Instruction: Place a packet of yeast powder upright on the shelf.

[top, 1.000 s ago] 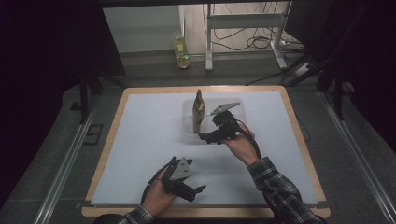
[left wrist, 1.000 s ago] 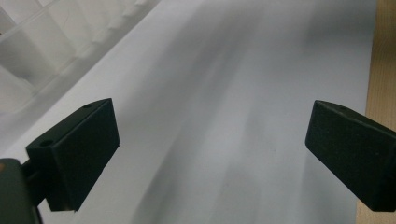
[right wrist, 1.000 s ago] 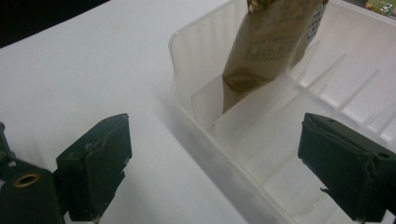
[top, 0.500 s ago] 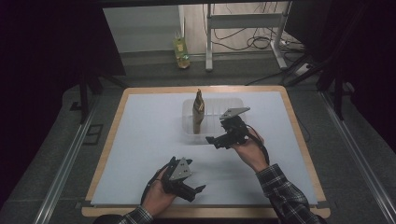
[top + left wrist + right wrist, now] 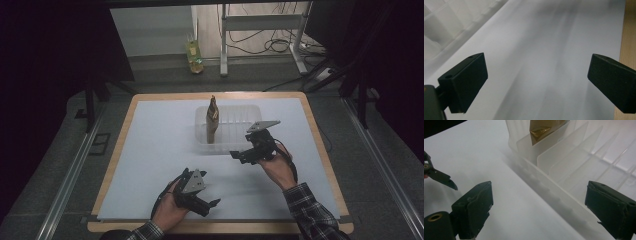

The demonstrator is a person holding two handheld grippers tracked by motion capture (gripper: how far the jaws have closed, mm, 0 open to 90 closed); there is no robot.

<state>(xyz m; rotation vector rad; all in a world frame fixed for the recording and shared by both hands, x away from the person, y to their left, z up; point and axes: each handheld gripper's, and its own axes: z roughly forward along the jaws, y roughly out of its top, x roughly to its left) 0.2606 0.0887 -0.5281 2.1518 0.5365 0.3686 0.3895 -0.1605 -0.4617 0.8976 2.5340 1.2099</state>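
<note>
Backing away from the translucent ribbed plastic rack (image 5: 235,131), the right gripper (image 5: 541,207) hovers jaws apart, rack wall between them; brown upright pouch (image 5: 212,120) beyond could topple if bumped. Left gripper (image 5: 536,75) gapes, empty.

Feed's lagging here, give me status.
Both grippers open, left low, right at rack front wall. Brown packet upright in rack. Nothing blocking.

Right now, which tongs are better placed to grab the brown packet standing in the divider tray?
Right. The right tongs are open beside the clear divider tray holding the brown packet. The left tongs sit at the table's near edge, farther off.
</note>
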